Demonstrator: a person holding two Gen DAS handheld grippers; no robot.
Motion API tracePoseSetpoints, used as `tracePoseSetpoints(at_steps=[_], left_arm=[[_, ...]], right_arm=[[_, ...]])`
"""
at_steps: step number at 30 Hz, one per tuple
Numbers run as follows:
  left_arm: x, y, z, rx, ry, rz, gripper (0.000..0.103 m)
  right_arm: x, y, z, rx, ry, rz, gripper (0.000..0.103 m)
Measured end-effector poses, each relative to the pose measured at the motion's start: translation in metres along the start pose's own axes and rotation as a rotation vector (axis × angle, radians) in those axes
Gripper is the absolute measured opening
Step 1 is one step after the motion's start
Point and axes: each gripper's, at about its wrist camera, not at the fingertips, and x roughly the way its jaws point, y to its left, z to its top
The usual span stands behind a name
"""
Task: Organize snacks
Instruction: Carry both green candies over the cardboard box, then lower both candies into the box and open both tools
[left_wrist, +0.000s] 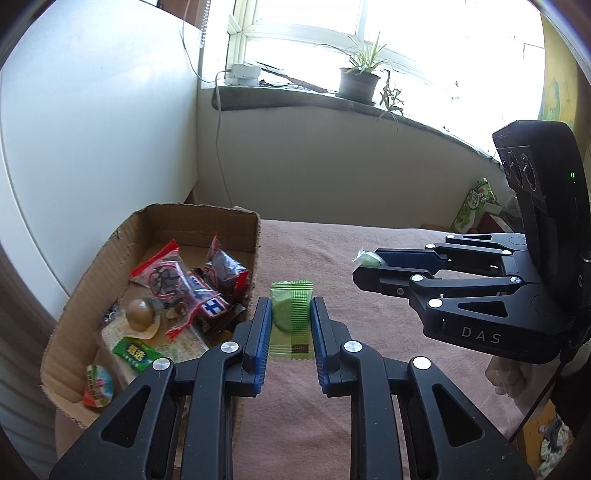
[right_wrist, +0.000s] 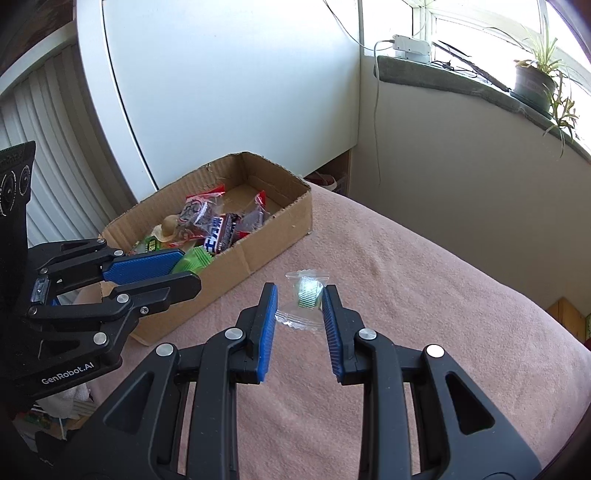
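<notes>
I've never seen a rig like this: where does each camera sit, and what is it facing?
Left wrist: on the left gripper, looking along its fingers at a green wrapped snack; the right gripper shows.
Right wrist: on the right gripper, facing a small clear-wrapped green candy; the left gripper shows.
Shared: brown cardboard box, pink blanket.

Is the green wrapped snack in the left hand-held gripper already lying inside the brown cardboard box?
No, the green wrapped snack is clamped in the left hand-held gripper, beside the brown cardboard box, not in it.
</notes>
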Motion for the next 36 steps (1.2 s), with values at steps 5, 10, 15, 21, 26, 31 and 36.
tracePoseSetpoints(at_steps=[5,10,15,21,26,31,36], left_arm=[[-0.015,0.036,-0.005,-0.037,-0.014,0.061,0.02],[-0.027,0.064,-0.01,-0.077,-0.02,0.1,0.02],[-0.033,0.076,-0.011,-0.085,-0.027,0.109,0.02],[-0.041,0.081,-0.013,-0.096,-0.048,0.133,0.051],[-0.047,0.081,-0.014,-0.101,-0.055,0.141,0.052],[-0.06,0.074,-0.02,-0.099,-0.067,0.151,0.052],[-0.084,0.065,-0.031,-0.114,-0.093,0.176,0.066]], right_arm=[[0.018,0.036,0.018,-0.03,-0.004,0.04,0.026],[0.037,0.067,0.032,-0.061,0.007,0.073,0.026],[0.052,0.086,0.041,-0.075,0.018,0.103,0.026],[0.053,0.092,0.047,-0.056,-0.003,0.101,0.056],[0.043,0.088,0.048,-0.041,-0.023,0.094,0.057],[0.029,0.087,0.042,-0.031,-0.031,0.087,0.065],[0.007,0.09,0.029,-0.024,-0.063,0.068,0.074]])
